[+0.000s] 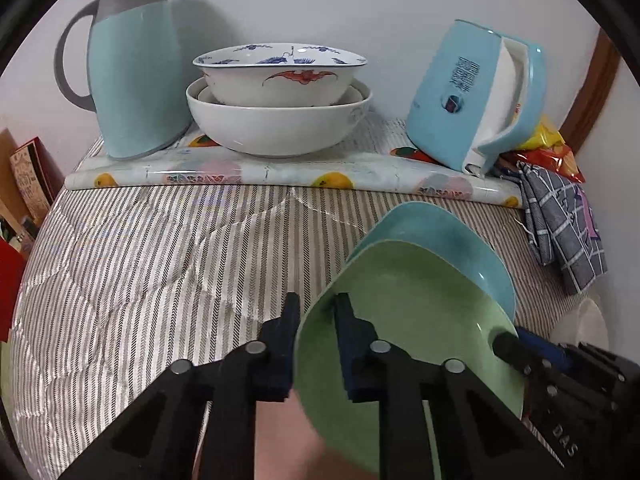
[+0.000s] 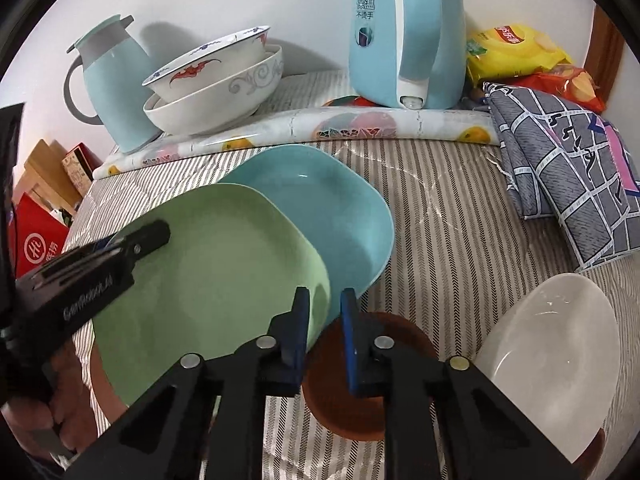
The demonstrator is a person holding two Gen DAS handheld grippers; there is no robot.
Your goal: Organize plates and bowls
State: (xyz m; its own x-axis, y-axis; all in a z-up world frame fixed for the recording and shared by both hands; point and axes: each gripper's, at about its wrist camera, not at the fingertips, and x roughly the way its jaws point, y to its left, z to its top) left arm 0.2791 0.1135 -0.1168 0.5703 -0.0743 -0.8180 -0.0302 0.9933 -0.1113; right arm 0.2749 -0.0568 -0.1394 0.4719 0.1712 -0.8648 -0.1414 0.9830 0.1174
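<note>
A pale green square plate lies partly over a light blue plate on the striped cloth. My left gripper is shut on the green plate's left rim, one finger under it and one inside; the right wrist view shows it at that far rim. My right gripper is shut on the opposite rim and reaches in from the right in the left wrist view. Two stacked bowls stand at the back.
A brown dish and a white plate lie just right of the green plate. At the back stand a blue jug and a blue kettle. A checked cloth and snack bags fill the right side.
</note>
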